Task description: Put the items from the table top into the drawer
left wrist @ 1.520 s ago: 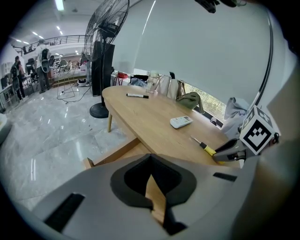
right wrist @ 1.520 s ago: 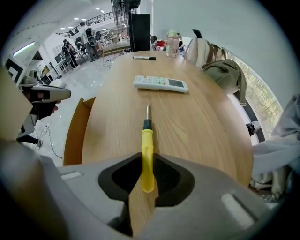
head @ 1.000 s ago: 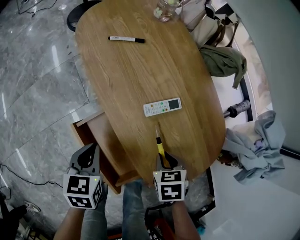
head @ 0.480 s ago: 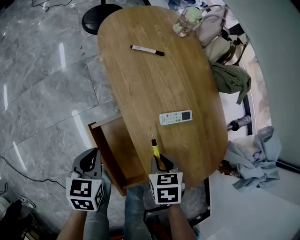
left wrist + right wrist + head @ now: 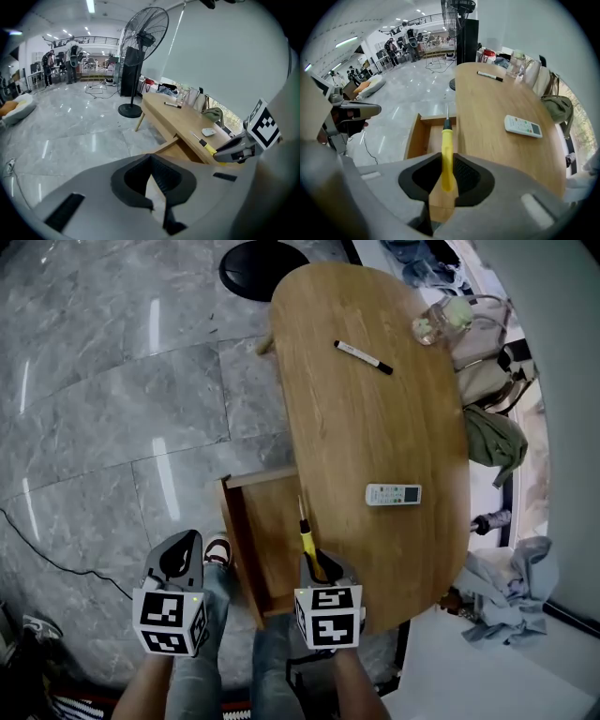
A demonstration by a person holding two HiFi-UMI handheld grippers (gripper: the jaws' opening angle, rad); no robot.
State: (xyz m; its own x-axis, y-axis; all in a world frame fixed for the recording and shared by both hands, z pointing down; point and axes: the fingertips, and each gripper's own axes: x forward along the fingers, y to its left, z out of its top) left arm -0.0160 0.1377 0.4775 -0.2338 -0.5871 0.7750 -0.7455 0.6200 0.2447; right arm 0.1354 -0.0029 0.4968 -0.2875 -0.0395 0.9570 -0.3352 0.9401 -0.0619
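A screwdriver (image 5: 304, 532) with a yellow handle is held in my right gripper (image 5: 320, 564), which is shut on the handle. Its shaft points out over the open wooden drawer (image 5: 236, 521) at the table's left edge. In the right gripper view the screwdriver (image 5: 446, 143) stands between the pads of the right gripper (image 5: 446, 159), above the drawer (image 5: 423, 136). My left gripper (image 5: 185, 544) hangs over the floor left of the drawer, its jaws together and empty; in its own view the left gripper (image 5: 151, 160) holds nothing. A white remote (image 5: 394, 494) and a black-and-white marker (image 5: 364, 356) lie on the table (image 5: 375, 427).
A glass jar (image 5: 435, 322) stands at the table's far right end. Bags and clothes (image 5: 492, 442) lie along the table's right side. A standing fan (image 5: 140, 47) with its round base (image 5: 262, 266) is beyond the table. The person's legs and a shoe (image 5: 217, 549) are below.
Both grippers have moved left relative to the table. The right gripper has carried the screwdriver from over the tabletop to over the open drawer. More of the drawer shows.
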